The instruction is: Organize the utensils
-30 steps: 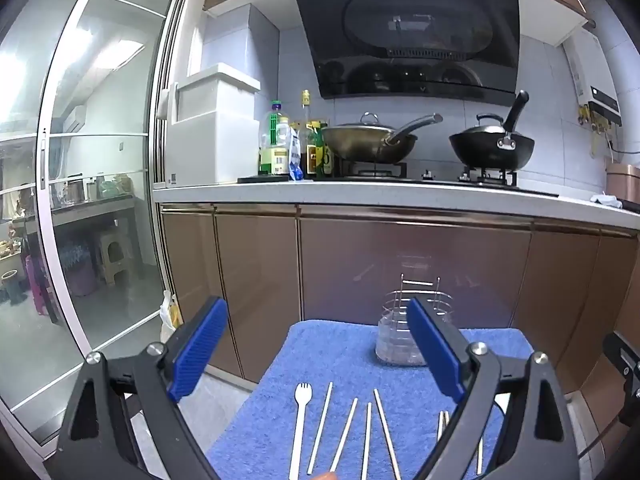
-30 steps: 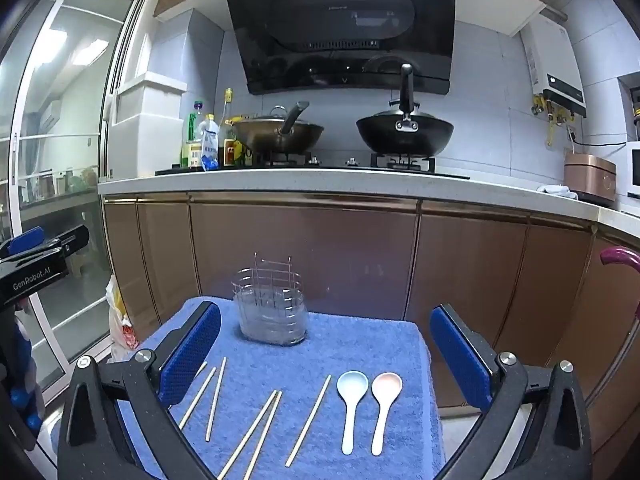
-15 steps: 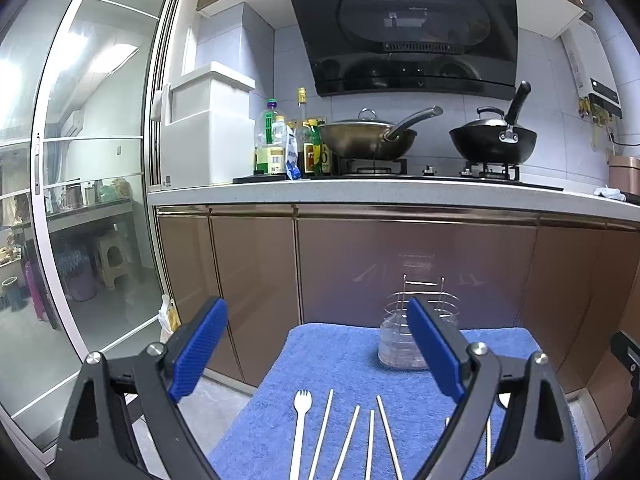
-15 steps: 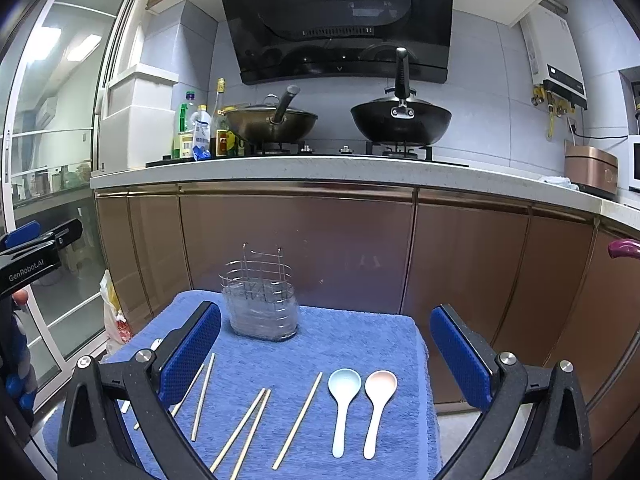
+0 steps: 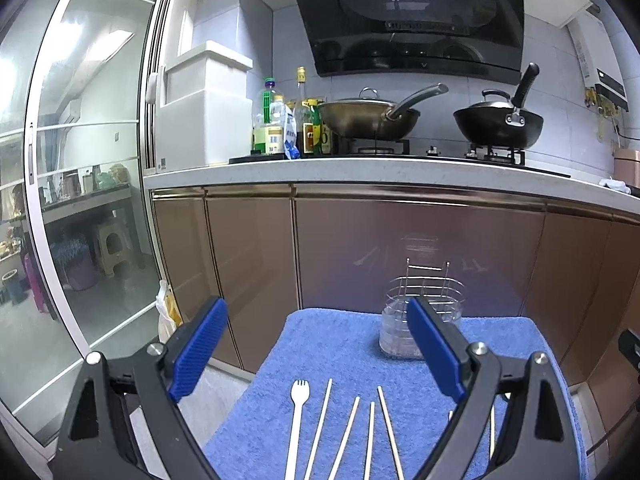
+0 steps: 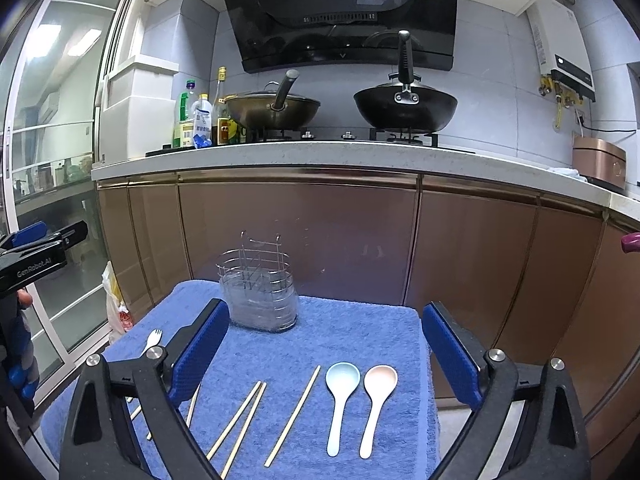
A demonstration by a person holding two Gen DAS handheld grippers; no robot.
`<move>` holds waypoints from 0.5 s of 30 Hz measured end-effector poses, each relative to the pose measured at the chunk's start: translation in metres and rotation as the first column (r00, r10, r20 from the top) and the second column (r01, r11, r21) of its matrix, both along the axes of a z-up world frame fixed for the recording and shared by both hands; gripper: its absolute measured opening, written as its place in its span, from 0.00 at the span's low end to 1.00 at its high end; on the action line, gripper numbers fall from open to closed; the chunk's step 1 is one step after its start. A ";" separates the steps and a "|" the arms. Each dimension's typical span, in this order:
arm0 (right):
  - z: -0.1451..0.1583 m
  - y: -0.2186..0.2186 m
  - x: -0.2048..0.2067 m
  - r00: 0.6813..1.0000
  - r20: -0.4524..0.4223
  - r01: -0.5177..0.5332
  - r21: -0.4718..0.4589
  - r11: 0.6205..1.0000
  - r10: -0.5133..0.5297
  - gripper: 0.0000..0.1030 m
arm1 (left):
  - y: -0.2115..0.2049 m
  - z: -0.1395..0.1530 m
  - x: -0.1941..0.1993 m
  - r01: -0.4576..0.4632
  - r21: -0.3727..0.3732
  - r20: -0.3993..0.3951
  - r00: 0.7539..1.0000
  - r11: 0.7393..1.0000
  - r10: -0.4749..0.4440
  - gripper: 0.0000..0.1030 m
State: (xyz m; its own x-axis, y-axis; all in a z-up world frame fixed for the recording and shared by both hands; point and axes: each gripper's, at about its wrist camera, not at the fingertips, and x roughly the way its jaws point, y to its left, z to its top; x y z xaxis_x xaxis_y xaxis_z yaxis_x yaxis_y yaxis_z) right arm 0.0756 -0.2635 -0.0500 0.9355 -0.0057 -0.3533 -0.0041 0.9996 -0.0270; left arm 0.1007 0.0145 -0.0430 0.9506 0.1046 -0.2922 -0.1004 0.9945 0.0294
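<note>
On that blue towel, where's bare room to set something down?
Free: the blue towel strip right of the wire utensil holder, behind the pale blue spoon and pink spoon. Crowded: the near left, with wooden chopsticks and white fork.

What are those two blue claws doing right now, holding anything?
Left gripper: open, holding nothing, above the fork.
Right gripper: wide but closing, nothing between its jaws, above the spoons.
</note>
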 end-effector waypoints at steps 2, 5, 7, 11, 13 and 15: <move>-0.001 -0.001 0.001 1.000 0.009 -0.008 -0.006 1.000 0.008 0.91 | 0.001 0.000 0.003 -0.006 -0.001 -0.006 1.000 1.000 0.006 0.89; -0.002 -0.005 0.004 1.000 -0.013 -0.021 0.010 1.000 0.021 0.89 | 0.007 0.000 0.011 -0.006 -0.009 -0.028 1.000 1.000 0.006 0.89; -0.003 -0.009 0.008 0.999 -0.035 -0.028 0.013 1.000 0.029 0.85 | 0.015 0.000 0.019 -0.012 -0.027 -0.057 0.998 1.000 0.011 0.89; -0.010 -0.025 0.020 0.993 -0.107 -0.047 0.079 0.996 0.055 0.79 | 0.027 -0.011 0.040 0.042 -0.099 -0.163 0.985 0.994 -0.058 0.89; -0.017 -0.035 0.029 0.986 -0.150 -0.057 0.099 0.993 0.072 0.74 | 0.026 -0.025 0.053 0.100 -0.145 -0.254 0.958 0.984 -0.134 0.89; -0.028 -0.045 0.039 0.973 -0.208 -0.066 0.146 0.987 0.096 0.67 | 0.021 -0.044 0.066 0.152 -0.180 -0.345 0.915 0.972 -0.208 0.87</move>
